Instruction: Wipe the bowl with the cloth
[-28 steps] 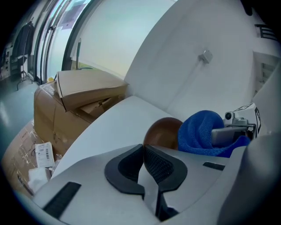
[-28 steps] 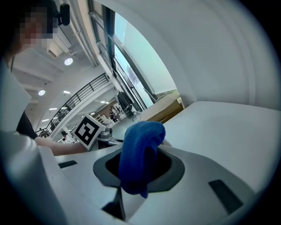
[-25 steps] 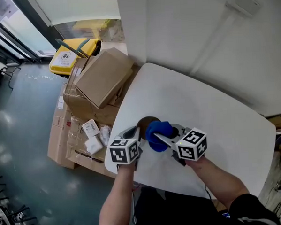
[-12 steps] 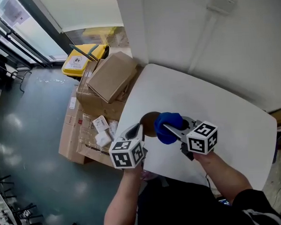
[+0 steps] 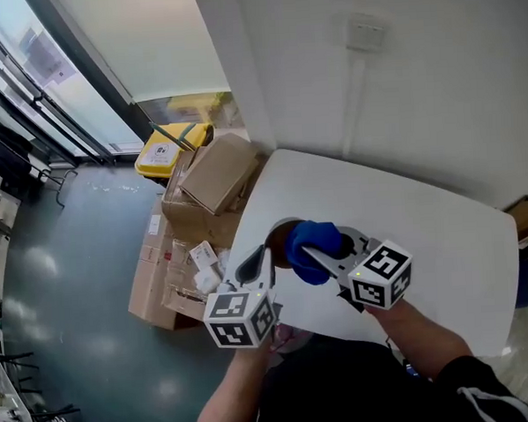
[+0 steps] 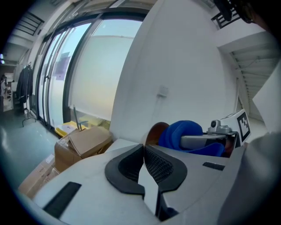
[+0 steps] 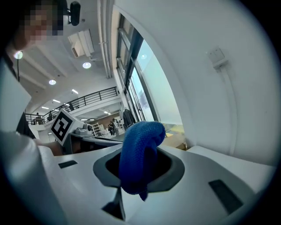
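— Head view: bowl (image 5: 279, 237) on desk (image 5: 405, 207); cloth (image 5: 314, 240) over it, contact unclear. Fingers?
— Right gripper (image 5: 312, 253): clamped on cloth. Left gripper (image 5: 263, 257): together, empty, just beside bowl. Cloth soft, limp; grip the bunch. Bowl likely stiff, light, may slide; steady its rim.

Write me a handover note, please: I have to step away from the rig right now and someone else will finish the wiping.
Left gripper: fingers shut, beside the near rim of the brown bowl; whether it pinches the rim is unclear.
Right gripper: shut on the blue cloth, held over the bowl.
The bowl sits near the left edge of the white table.
Done: cloth brought to the bowl.
Left: wiping; progress cannot be judged.
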{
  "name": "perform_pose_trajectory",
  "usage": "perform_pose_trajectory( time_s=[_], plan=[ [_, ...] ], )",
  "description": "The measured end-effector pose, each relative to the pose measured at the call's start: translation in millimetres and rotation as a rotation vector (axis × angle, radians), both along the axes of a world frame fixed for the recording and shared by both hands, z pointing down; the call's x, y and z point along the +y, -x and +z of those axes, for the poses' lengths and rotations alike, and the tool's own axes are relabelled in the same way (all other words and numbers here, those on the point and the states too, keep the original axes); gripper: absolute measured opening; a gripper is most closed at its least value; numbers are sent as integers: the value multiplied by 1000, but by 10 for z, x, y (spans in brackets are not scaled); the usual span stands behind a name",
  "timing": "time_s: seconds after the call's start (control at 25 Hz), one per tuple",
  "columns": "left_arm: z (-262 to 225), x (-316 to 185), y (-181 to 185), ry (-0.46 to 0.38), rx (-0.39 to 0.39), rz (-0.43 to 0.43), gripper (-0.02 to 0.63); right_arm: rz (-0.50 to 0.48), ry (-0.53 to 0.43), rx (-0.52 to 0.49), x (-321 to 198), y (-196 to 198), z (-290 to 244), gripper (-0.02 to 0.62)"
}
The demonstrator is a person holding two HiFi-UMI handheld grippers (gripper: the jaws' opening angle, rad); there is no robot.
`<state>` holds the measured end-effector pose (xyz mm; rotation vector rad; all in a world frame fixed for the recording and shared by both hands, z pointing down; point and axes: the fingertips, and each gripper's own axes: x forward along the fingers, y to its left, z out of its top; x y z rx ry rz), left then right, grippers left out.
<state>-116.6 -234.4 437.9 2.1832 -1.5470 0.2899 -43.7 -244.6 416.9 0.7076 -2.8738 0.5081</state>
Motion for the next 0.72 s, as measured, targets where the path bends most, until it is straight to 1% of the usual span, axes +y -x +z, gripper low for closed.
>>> perform_pose_trajectory(
  time_s=[0.2, 0.32, 0.64, 0.72],
  plan=[
    [-442, 114, -175, -112, -36, 51, 18, 10, -113, 14, 139, 58, -389, 81],
    [-620, 193, -239, -163, -63, 81, 18, 24, -165, 22, 219, 95, -570, 81],
    [-1005, 382, -371, -294, -115, 130, 20, 61, -235, 10, 355, 161, -839, 81],
    [-1085, 410, -368, -317, -111, 133, 19, 65, -250, 2, 380, 165, -911, 81]
  ],
)
